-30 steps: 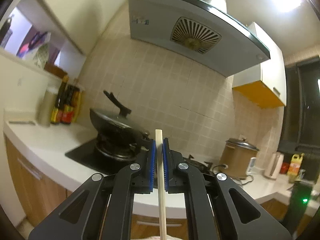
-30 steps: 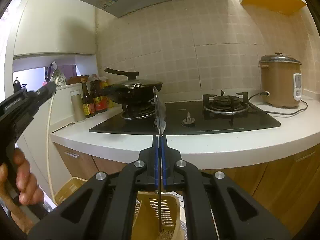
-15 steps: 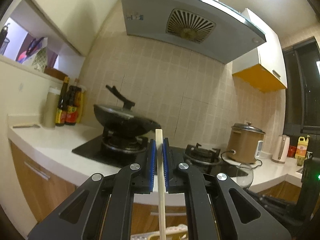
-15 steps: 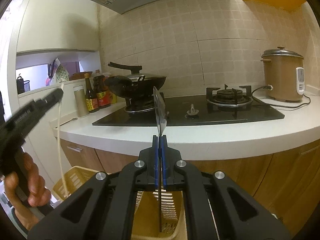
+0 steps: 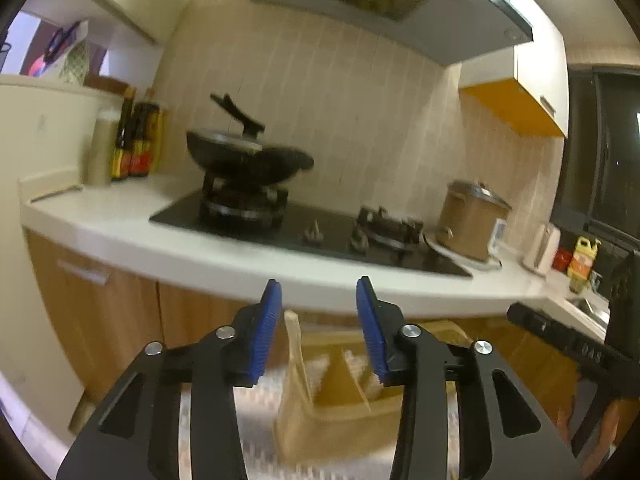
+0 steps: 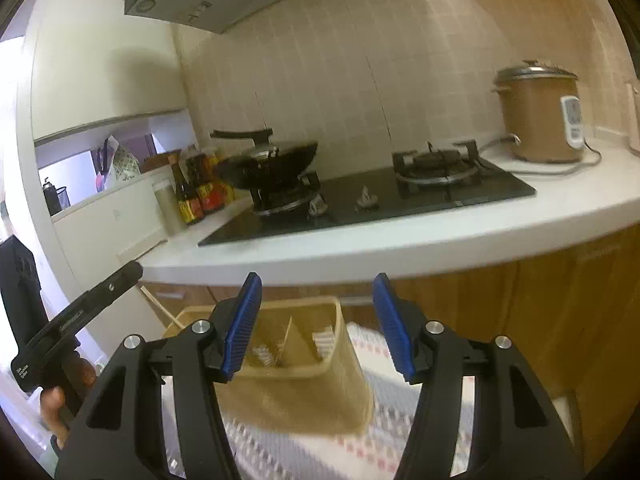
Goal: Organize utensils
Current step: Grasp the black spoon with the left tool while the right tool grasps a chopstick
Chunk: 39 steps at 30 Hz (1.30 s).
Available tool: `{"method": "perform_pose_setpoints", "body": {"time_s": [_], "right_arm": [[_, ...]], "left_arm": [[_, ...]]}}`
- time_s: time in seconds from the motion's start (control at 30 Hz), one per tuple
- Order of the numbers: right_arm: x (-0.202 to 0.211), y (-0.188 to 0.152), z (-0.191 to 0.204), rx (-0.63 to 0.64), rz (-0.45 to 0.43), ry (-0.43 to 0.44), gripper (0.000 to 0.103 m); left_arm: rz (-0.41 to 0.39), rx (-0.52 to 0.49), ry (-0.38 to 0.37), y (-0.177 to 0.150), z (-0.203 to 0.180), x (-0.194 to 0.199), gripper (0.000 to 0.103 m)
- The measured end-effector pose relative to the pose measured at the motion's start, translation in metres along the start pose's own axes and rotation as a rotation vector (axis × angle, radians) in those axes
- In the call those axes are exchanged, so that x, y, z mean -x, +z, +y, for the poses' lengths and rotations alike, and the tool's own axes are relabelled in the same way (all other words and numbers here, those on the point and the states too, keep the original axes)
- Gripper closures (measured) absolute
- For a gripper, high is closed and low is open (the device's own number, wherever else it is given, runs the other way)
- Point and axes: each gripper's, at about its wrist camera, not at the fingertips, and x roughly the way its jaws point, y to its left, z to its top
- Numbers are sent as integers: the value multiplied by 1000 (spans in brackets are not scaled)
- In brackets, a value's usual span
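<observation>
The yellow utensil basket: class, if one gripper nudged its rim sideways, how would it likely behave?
The yellow utensil basket looks like thin, slotted plastic, so it is probably light and would slide. It stands taller than its base on a patterned cloth, so a high push might tip it. The chopstick leaning out could shift too.

Little can be read. White characters sit on the black handle of the other tongs (image 5: 576, 350) at the right of the left wrist view, too blurred to make out. The sauce bottles' labels (image 6: 200, 200) and the range hood's printing (image 6: 196, 10) are illegible.
</observation>
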Motion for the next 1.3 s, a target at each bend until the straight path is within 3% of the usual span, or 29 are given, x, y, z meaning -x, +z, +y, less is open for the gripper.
{"method": "perform_pose_setpoints", "body": {"time_s": [0.13,0.37,0.47,0.57,0.87,1.07,1.3], "right_arm": [[14,-13,-2,-17,170,-16,49],[0,-58,-4,-38,533,36,50],[-8,-71,1,-7,599,29,56],[-11,-77,3,0,639,45,56],[-12,-103,-10,-63,785,50,57],[-12,-135,-11,8,890,1,71],[-17,-153,5,135,931,-70,84]], "left_arm": [[184,-18,9,-17,-3,18,63],[580,-3,-71,-80,-12,22,63],[760,-28,-119,-123,-23,10,65],[845,-41,-111,-150,-29,1,66],[908,-112,-82,-167,-56,-13,67],[899,-192,-26,-177,-76,-20,72],[903,-174,-50,-178,-71,-23,76]]}}
